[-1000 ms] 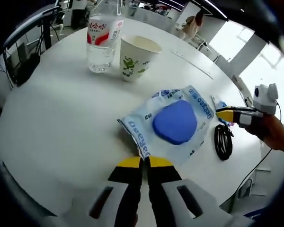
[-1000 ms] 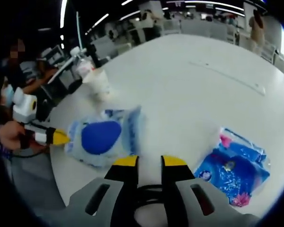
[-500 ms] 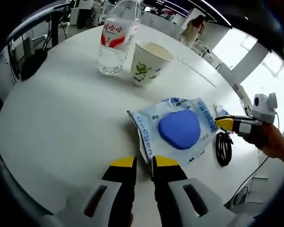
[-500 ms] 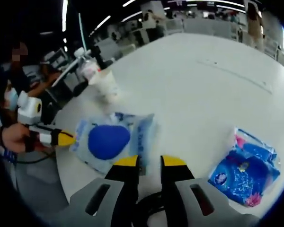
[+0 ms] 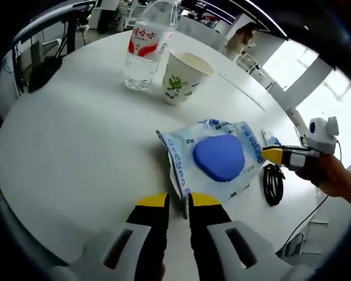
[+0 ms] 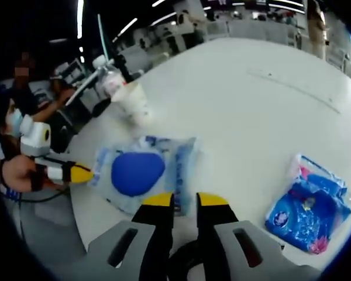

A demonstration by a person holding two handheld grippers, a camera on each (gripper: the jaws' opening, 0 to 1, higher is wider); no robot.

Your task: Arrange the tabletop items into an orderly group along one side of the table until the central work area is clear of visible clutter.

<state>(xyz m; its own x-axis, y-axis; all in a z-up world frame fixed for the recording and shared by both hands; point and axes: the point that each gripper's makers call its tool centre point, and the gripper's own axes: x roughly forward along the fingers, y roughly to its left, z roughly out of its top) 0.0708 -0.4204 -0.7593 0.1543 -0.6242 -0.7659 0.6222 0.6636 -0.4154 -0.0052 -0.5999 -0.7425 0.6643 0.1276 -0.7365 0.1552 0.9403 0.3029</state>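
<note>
In the left gripper view, the left gripper (image 5: 178, 201) hovered with jaws slightly apart at the near edge of a clear packet (image 5: 213, 159) holding a blue pad, mid-table; a water bottle (image 5: 146, 45) and paper cup (image 5: 182, 75) stood beyond, a black cable coil (image 5: 272, 183) beside. In the right gripper view, the right gripper (image 6: 184, 199), jaws narrowly parted, faced that packet (image 6: 141, 172); a blue pouch (image 6: 307, 204) lay apart on the white table (image 6: 251, 105).

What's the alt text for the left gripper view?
A pale blue wipes pack with a blue lid lies mid-table between the left gripper and right gripper. Behind stand a water bottle and paper cup; a black cable coil lies rightward.
</note>
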